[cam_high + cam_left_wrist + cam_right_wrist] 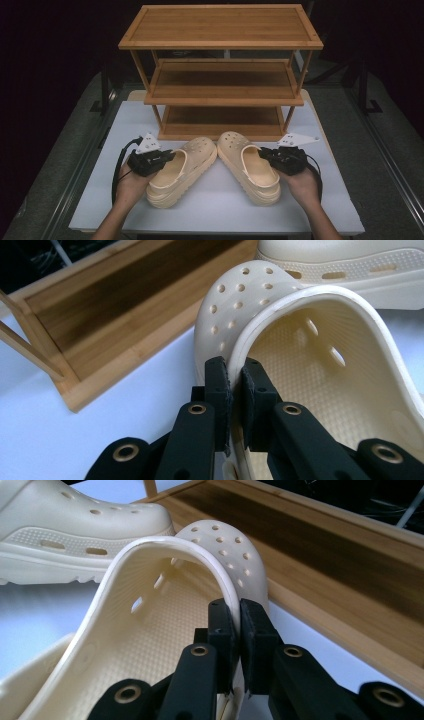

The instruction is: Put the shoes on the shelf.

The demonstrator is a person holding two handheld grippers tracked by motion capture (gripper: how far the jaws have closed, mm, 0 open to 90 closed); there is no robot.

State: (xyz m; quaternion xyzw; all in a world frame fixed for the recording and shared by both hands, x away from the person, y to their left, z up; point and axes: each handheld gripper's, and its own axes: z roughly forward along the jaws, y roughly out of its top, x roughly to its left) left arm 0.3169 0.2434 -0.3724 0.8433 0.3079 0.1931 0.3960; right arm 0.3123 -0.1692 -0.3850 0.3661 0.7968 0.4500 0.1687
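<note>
Lower centre of the high view: two cream foam clogs lie on the white table top (100,200), soles down, each held by one gripper. The left gripper (165,156) is clamped on the outer side wall of the left clog (182,172); in the left gripper view its jaws stand nearly closed, one pad inside the opening and one outside, pinching the rim (235,390). The right gripper (264,152) is likewise clenched on the outer side wall of the right clog (248,167), and the right gripper view shows the rim (236,625) nipped between its pads. Each hand is the nearer one to its own clog; neither crosses over. The long axes are not parallel: heels sit toward the bottom of the frame and well apart, toes converge toward frame centre and stand just beside each other, whether touching cannot be told. Just beyond the toes, at mid-frame, stands the bamboo shoe rack (220,75), three tiers, all bare; its bottom shelf (220,131) lies directly ahead. Judgement: the deciding relation is that the rack lies straight beyond the toes, so each clog likely needs lifting and its toe swung outward to square with the shelf edge.
</note>
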